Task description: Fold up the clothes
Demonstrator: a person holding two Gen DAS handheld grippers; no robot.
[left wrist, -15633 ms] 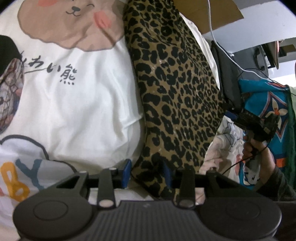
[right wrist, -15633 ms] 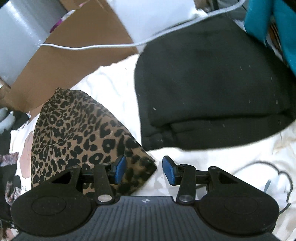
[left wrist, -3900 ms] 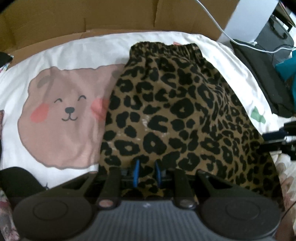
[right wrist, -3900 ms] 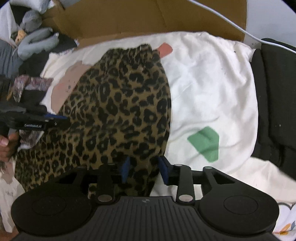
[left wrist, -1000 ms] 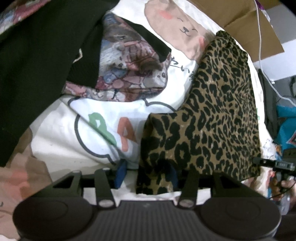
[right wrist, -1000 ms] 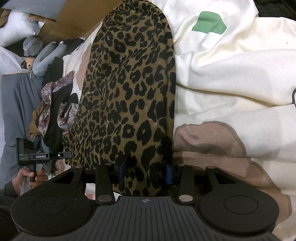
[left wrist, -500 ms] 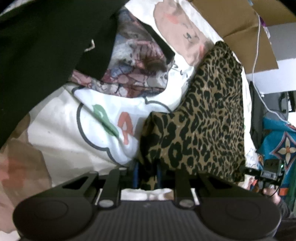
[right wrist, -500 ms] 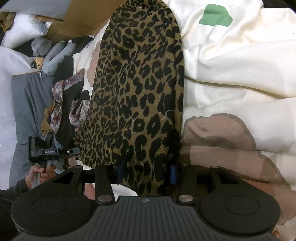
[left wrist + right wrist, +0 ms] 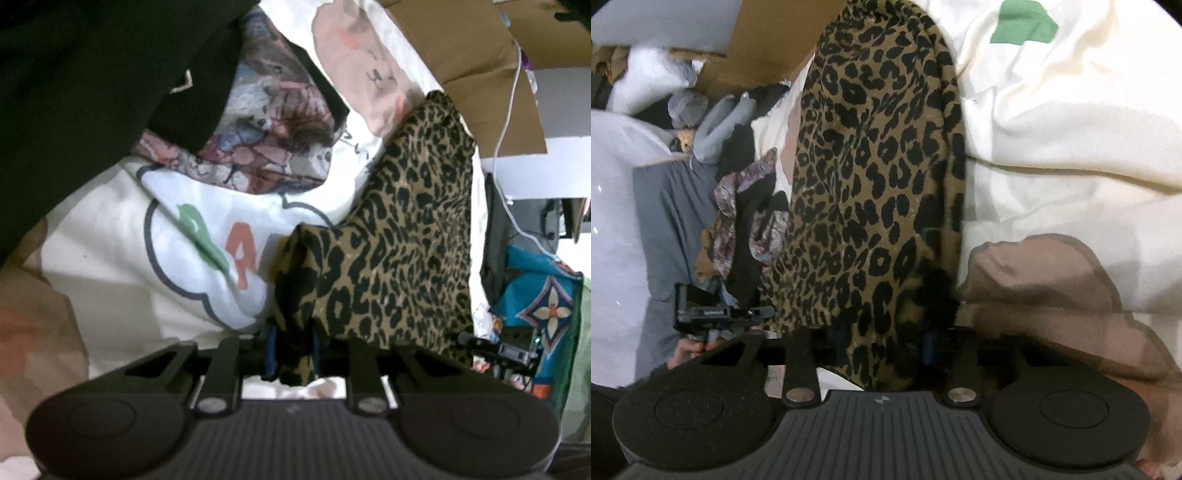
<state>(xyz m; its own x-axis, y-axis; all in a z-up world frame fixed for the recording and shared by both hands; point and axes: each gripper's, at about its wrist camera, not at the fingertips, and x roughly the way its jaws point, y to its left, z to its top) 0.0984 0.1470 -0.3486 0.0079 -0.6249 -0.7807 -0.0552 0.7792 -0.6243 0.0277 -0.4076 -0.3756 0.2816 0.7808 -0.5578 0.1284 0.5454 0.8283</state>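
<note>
A leopard-print garment lies lengthwise on the white printed bedding. My left gripper is shut on the garment's near left corner, which bunches up between the blue pads. In the right wrist view the same leopard-print garment runs away from me. My right gripper stands open, its fingers wide apart with the near edge of the cloth lying between them. The right gripper shows at the garment's far corner in the left wrist view. The left gripper shows in the right wrist view, held by a hand.
A black garment and a patterned cloth lie left of the leopard piece. Cardboard and a white cable sit at the far end, teal fabric to the right. Grey clothes and a plush are piled at the left.
Over the last second my left gripper shut on the garment's near corner and gathered it up slightly. My right gripper stayed open at the other corner, shifting only a little.
</note>
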